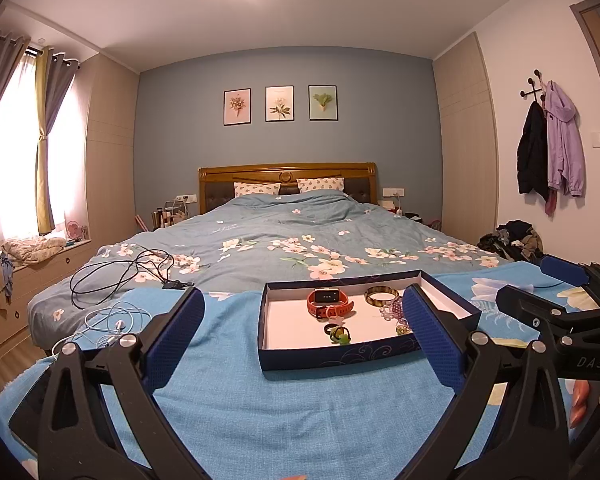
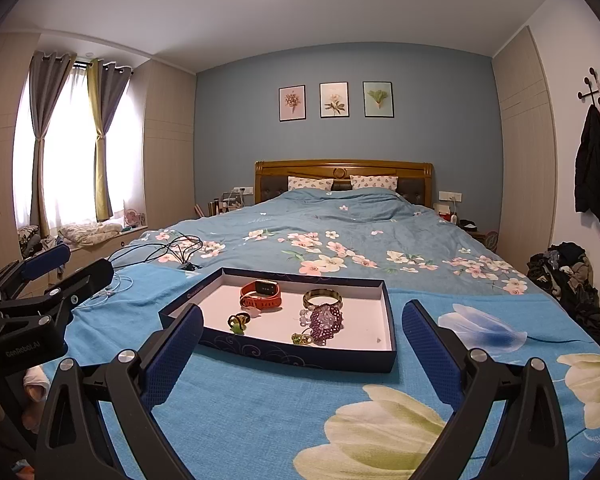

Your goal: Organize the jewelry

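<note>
A shallow dark-blue cardboard box lid with a white inside (image 2: 388,312) lies on the bright blue flowered blanket (image 2: 260,408) at the foot edge of the bed, and it holds all the jewelry: an orange-strapped smartwatch (image 2: 260,294) toward its far left corner, a brown-and-gold bangle (image 2: 322,297) toward its far right, a purple beaded bracelet (image 2: 327,319) just in front of the bangle, a small green-and-yellow ring (image 2: 237,323) near the front left, and a yellow-green ring (image 2: 300,338) by the front edge. The left tongs (image 1: 304,332) and the right tongs (image 2: 302,334) both hover spread wide near the lid's front edge, pinching nothing. Black cables (image 1: 128,270) and a white earphone cord (image 1: 112,322) lie on the bed, left of the lid.
</note>
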A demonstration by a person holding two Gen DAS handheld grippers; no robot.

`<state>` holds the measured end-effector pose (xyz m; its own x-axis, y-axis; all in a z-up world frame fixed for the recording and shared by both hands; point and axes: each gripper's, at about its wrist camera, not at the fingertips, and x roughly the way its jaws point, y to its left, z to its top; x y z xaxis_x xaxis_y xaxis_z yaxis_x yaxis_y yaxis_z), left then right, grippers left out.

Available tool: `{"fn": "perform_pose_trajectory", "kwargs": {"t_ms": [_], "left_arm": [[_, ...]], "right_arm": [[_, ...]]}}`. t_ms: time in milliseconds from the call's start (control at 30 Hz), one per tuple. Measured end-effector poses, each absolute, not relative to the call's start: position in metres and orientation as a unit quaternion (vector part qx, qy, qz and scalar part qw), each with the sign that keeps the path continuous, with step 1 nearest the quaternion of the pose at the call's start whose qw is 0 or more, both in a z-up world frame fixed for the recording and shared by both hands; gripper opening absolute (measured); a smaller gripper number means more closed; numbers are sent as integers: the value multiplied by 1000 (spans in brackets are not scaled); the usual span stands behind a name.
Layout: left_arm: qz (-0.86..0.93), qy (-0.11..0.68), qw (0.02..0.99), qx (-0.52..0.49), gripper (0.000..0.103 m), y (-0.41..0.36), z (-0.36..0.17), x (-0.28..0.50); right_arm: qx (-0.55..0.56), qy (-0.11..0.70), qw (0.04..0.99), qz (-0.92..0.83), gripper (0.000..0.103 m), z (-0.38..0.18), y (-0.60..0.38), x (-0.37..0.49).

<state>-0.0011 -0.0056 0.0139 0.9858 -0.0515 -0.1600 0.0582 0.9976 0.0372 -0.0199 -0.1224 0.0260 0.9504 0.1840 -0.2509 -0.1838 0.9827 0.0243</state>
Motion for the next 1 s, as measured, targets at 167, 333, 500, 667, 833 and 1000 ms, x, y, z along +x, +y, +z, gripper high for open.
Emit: {"fn": "perform_pose_trajectory", "kwargs": {"t_ms": [167, 333, 500, 667, 833, 1000], "left_arm": [[-27, 80, 996, 20, 98, -5, 14, -1], [-26, 80, 996, 19, 98, -5, 13, -1], [-25, 80, 996, 20, 97, -5, 12, -1], [-26, 80, 996, 19, 97, -4, 13, -1], [-26, 81, 996, 19, 98, -4, 12, -1], [-25, 81, 996, 19, 98, -4, 10, -1]], "right_arm": [[0, 127, 988, 93, 96, 26, -123, -19], [0, 127, 988, 92, 96, 27, -122, -19], [0, 127, 988, 92, 96, 27, -122, -20], [0, 126, 988, 92, 96, 27, -122, -19], [-1, 127, 988, 91, 96, 26, -122, -19], [0, 126, 988, 91, 96, 27, -122, -19]]}}
